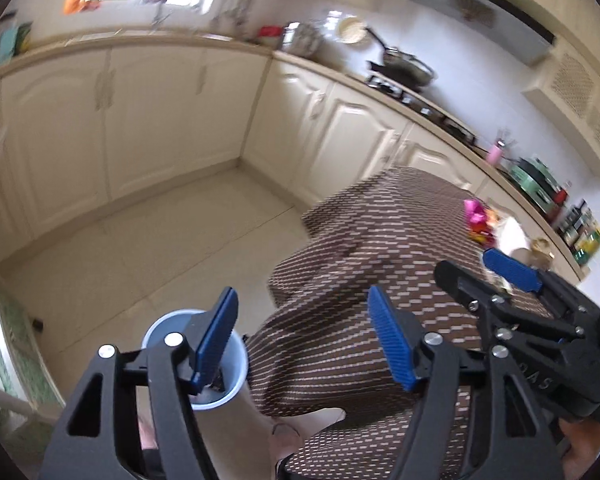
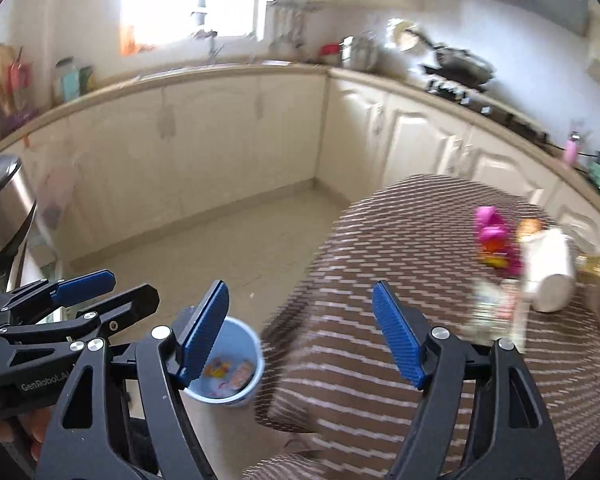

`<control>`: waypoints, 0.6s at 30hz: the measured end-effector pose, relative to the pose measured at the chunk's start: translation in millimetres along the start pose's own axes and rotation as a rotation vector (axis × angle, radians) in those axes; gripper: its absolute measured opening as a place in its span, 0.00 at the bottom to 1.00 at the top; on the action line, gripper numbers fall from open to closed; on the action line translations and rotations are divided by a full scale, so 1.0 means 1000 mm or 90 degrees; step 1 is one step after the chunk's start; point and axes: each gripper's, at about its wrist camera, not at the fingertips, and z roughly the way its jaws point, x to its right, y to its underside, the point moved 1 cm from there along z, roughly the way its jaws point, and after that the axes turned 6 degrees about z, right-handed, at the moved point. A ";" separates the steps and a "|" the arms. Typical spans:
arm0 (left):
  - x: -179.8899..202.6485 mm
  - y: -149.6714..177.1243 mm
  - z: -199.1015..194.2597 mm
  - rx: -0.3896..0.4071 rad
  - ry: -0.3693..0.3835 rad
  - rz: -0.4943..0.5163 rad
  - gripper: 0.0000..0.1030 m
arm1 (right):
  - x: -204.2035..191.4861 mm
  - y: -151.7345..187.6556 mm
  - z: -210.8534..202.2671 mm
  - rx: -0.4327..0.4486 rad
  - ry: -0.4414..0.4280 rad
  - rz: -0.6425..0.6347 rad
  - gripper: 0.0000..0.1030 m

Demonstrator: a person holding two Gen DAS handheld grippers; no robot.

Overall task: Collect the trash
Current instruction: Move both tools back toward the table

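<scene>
A light blue bin [image 2: 236, 360] stands on the floor beside a table with a brown patterned cloth [image 2: 420, 260]; it holds several wrappers. It also shows in the left wrist view [image 1: 220, 360]. Pink and yellow wrappers [image 2: 494, 240], a white cup on its side [image 2: 550, 276] and a clear wrapper [image 2: 496, 312] lie on the table. The wrappers show in the left wrist view [image 1: 478, 220]. My left gripper [image 1: 304, 340] is open and empty above the bin and the table's edge. My right gripper [image 2: 300, 336] is open and empty.
Cream cabinets [image 2: 240, 136] run along the back and right walls under a counter with a stove and pan [image 2: 460, 66]. Jars and boxes [image 1: 556, 204] stand on the counter behind the table. The tiled floor [image 1: 160, 240] lies between cabinets and table.
</scene>
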 end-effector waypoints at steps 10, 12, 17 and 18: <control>0.135 -0.017 0.029 -0.032 0.091 0.134 0.64 | 0.131 0.015 -0.059 0.040 0.124 0.111 0.72; 0.157 -0.017 0.039 -0.043 0.100 0.160 0.64 | 0.151 0.020 -0.062 0.038 0.137 0.130 0.72; 0.197 -0.023 0.071 -0.080 0.110 0.204 0.64 | 0.189 0.036 -0.066 0.030 0.156 0.179 0.72; 0.203 -0.024 0.078 -0.085 0.109 0.210 0.64 | 0.195 0.038 -0.066 0.026 0.158 0.186 0.72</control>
